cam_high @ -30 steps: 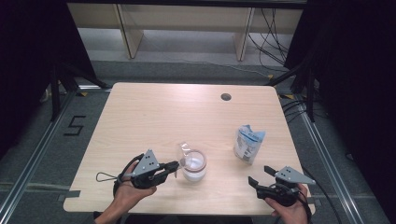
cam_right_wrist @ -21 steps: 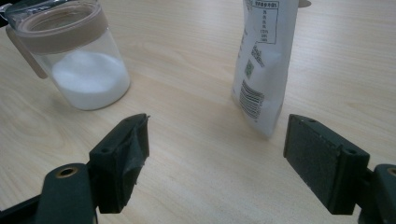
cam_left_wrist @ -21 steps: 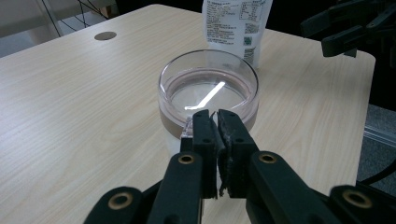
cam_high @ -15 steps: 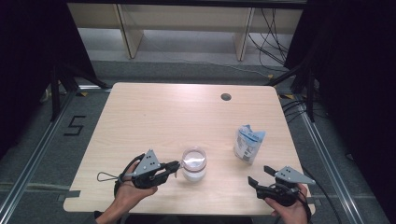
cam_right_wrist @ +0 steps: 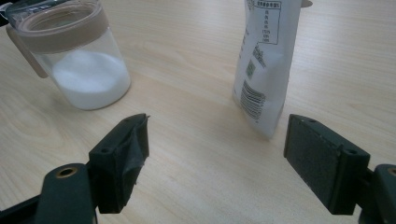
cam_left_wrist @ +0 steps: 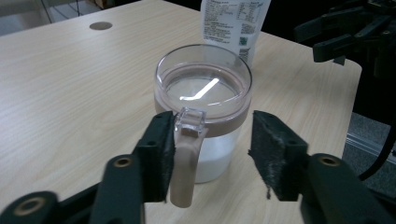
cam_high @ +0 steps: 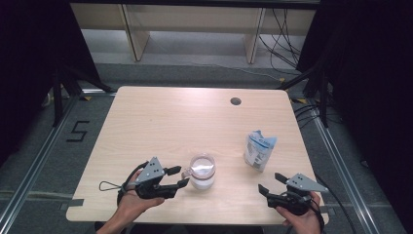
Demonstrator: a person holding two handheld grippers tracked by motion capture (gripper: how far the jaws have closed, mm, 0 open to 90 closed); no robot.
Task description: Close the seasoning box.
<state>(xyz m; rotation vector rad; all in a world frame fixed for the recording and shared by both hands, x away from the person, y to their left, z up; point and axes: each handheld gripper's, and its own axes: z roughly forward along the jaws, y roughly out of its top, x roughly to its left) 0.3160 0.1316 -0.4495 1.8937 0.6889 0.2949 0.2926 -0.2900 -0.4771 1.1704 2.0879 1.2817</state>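
Note:
A clear jar (cam_high: 202, 170) with a taupe collar and handle, holding white powder, stands near the table's front edge; its clear lid lies flat on top. My left gripper (cam_high: 178, 177) is right at its left side and its jaws have just been opening. In the left gripper view the jar's handle (cam_left_wrist: 184, 168) stands between the spread pads of the left gripper (cam_left_wrist: 212, 123), against one pad and clear of the other. A white and blue pouch (cam_high: 259, 148) stands upright to the right. My right gripper (cam_high: 269, 185) stays open near the front right corner, short of the pouch (cam_right_wrist: 266, 60) and the jar (cam_right_wrist: 79, 56).
The light wooden table (cam_high: 170, 117) has a round dark grommet hole (cam_high: 235, 101) at its far right. The right gripper (cam_left_wrist: 345, 32) appears beyond the jar (cam_left_wrist: 203, 93) in the left gripper view. Dark frames and cables surround the table.
The jar's lid, tipped up a second ago, now lies flat on the jar. The left jaws have spread apart. Neither hand has shifted.

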